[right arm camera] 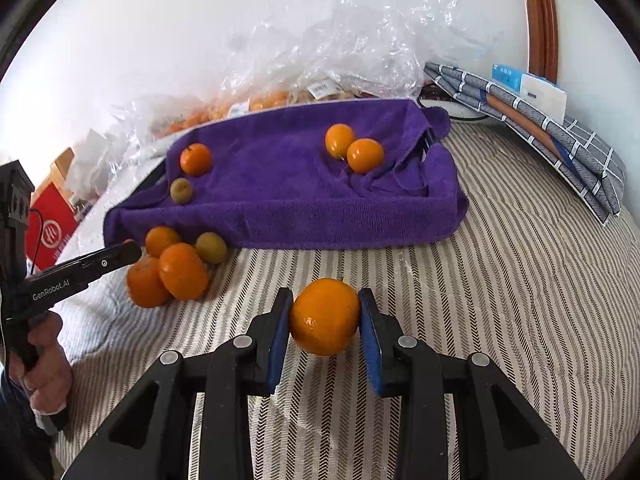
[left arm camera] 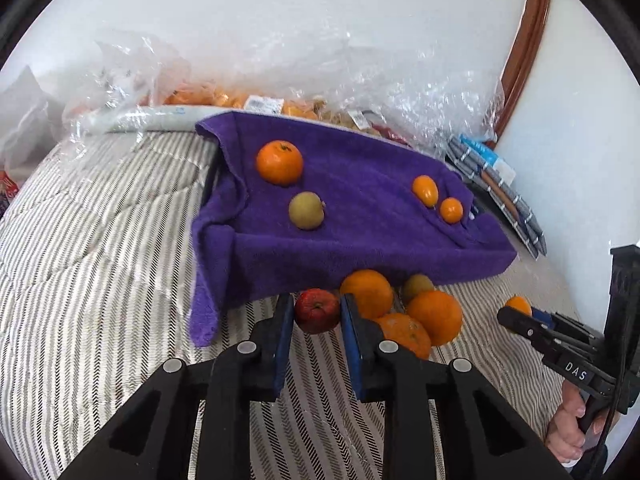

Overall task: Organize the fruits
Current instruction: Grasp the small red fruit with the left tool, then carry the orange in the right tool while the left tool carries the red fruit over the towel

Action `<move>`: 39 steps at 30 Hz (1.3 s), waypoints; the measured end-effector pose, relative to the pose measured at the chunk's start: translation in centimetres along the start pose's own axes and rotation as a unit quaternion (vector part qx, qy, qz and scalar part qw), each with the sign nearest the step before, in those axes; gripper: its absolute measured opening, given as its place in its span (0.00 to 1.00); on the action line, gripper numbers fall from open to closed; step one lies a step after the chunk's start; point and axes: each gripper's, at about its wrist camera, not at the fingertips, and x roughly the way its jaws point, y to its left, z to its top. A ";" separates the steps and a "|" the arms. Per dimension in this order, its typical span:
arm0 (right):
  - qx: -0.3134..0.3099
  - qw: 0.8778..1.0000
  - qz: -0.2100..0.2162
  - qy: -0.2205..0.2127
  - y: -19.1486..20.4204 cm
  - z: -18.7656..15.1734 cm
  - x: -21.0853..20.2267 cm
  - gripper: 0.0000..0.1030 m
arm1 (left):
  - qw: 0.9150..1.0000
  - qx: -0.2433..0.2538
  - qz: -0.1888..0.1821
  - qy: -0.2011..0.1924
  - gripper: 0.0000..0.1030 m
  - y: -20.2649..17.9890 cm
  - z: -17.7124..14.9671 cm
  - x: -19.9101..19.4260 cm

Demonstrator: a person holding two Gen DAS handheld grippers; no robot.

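Note:
A purple towel covers a raised tray on the striped bedding; on it lie an orange, a green-brown fruit and two small oranges. In front of it lies a pile of oranges and a greenish fruit. My left gripper is shut on a red apple at the pile's left edge. My right gripper is shut on an orange above the bedding, right of the pile. The towel shows there too.
Clear plastic bags with more fruit lie behind the towel against the white wall. Folded grey checked cloths lie at the right. A red box stands at the left edge. The striped bedding spreads around.

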 end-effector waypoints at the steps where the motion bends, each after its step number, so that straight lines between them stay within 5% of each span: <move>1: 0.000 1.000 0.003 -0.001 0.0 0.0 0.0 0.32 | 1.000 -0.002 0.003 -0.009 0.22 0.1 0.0 -0.3; 22: 0.026 0.999 -0.013 -0.013 -0.3 -0.3 -2.1 0.32 | 0.997 -0.029 -0.008 -0.077 0.22 1.3 0.6 -3.3; 31: 0.013 0.998 -0.026 -0.047 0.2 3.9 -3.8 0.32 | 0.993 -0.038 0.005 -0.109 0.22 1.8 3.8 -5.8; 39: 0.012 0.998 -0.024 -0.062 -0.4 8.2 -0.9 0.32 | 0.993 -0.054 0.024 -0.107 0.22 1.3 7.8 -2.4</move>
